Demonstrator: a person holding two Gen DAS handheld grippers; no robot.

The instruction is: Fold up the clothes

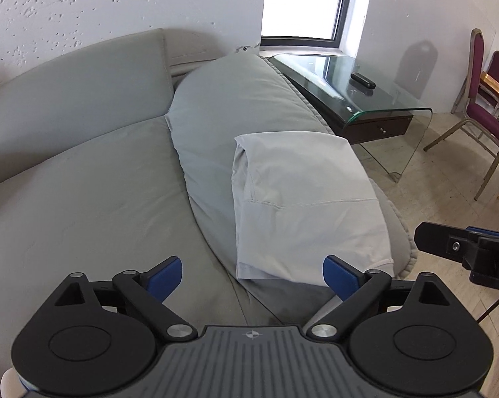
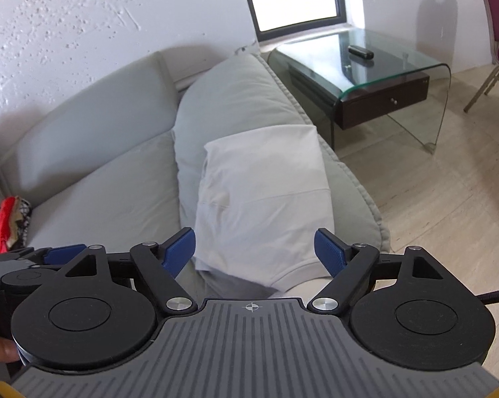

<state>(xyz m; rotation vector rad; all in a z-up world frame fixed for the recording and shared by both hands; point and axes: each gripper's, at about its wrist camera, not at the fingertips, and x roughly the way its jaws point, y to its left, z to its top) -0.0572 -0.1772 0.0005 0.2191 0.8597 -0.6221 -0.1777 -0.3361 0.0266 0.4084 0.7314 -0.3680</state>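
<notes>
A folded light-grey garment (image 1: 302, 199) (image 2: 262, 192) lies flat on the grey sofa's wide armrest cushion (image 1: 222, 99) (image 2: 236, 93). My left gripper (image 1: 252, 277) hovers just short of the garment's near edge, open, with nothing between its blue fingertips. My right gripper (image 2: 254, 250) is also open and empty, its blue fingertips straddling the garment's near hem from above. In the left wrist view the right gripper (image 1: 465, 248) shows at the right edge, past the garment's near right corner. The left gripper (image 2: 50, 255) shows at the left edge of the right wrist view.
The grey sofa seat (image 1: 83, 215) (image 2: 110, 185) stretches to the left. A heap of red and patterned clothes (image 2: 7, 225) lies at its far left. A glass side table (image 1: 365, 93) (image 2: 382, 66) with a remote stands beyond the armrest. Maroon chairs (image 1: 488, 106) stand on the floor at right.
</notes>
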